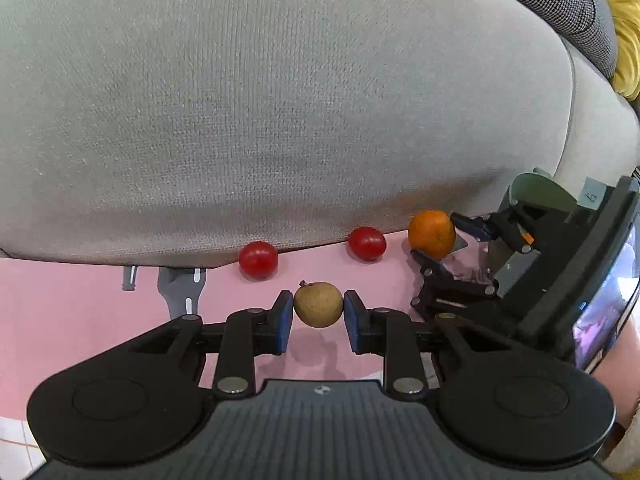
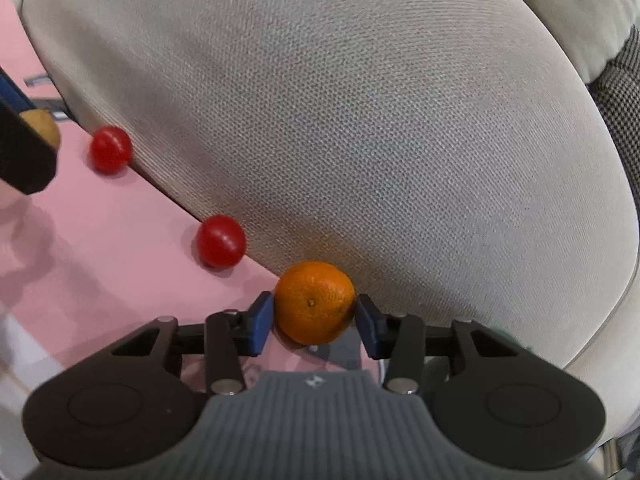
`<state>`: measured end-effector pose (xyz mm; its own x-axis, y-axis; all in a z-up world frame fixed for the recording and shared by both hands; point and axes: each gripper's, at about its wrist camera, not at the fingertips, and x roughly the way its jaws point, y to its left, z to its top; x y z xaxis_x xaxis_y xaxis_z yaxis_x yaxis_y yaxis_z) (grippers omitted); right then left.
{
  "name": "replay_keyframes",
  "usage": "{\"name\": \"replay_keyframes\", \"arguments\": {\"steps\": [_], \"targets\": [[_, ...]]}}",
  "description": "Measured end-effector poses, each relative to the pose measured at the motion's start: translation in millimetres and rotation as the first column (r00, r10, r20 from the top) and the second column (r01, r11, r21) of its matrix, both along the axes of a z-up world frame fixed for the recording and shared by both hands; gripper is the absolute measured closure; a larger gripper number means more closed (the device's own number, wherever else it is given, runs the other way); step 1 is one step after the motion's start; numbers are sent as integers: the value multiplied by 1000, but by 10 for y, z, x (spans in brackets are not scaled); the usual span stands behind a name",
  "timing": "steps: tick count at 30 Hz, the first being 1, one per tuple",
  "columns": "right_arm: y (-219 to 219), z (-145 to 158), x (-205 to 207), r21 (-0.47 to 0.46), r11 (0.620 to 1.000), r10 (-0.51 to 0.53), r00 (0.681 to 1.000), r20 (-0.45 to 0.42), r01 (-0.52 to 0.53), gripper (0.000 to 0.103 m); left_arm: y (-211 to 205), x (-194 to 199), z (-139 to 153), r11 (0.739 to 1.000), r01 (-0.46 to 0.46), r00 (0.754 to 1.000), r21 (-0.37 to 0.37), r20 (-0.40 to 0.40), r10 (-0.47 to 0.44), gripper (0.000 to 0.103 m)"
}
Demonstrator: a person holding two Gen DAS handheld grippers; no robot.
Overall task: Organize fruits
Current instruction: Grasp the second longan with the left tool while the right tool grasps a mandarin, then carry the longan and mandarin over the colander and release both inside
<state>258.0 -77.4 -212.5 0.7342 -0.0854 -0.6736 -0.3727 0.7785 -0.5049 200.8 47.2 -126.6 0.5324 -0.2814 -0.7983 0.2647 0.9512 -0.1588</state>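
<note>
My left gripper [image 1: 318, 316] is shut on a small yellow-brown pear-like fruit [image 1: 318, 304], held just above the pink mat [image 1: 80, 312]. My right gripper [image 2: 314, 322] is shut on an orange [image 2: 315, 307]; it also shows in the left wrist view [image 1: 432, 234] at the right. Two red tomatoes [image 1: 258, 259] [image 1: 367, 243] lie on the mat along the foot of the grey cushion. In the right wrist view the tomatoes [image 2: 110, 149] [image 2: 221, 241] lie to the left, and the yellow fruit [image 2: 42, 128] shows at the far left edge.
A large grey fabric cushion [image 1: 280, 100] rises directly behind the fruits and fills most of both views. A green dish [image 1: 540, 190] sits behind the right gripper. A yellow cushion [image 1: 628, 20] is at the top right. Grey printed shapes [image 1: 182, 288] mark the mat.
</note>
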Motion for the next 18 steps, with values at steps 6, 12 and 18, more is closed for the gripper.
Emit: {"name": "replay_keyframes", "arguments": {"steps": [6,12,18], "targets": [[-61,217,-198,81,997,10,1000,-25,-8,62,-22,-164,169,1000,-10,1000,-2,20,10,73],[-127,468,-463,185,982,41,997,-70,-27,62,-121,-331,294,1000,-19,999,-12,31,20,73],[-228,650,-877,281,959,81,992,-100,-50,62,-195,-488,419,999,-19,999,-29,37,21,73]]}}
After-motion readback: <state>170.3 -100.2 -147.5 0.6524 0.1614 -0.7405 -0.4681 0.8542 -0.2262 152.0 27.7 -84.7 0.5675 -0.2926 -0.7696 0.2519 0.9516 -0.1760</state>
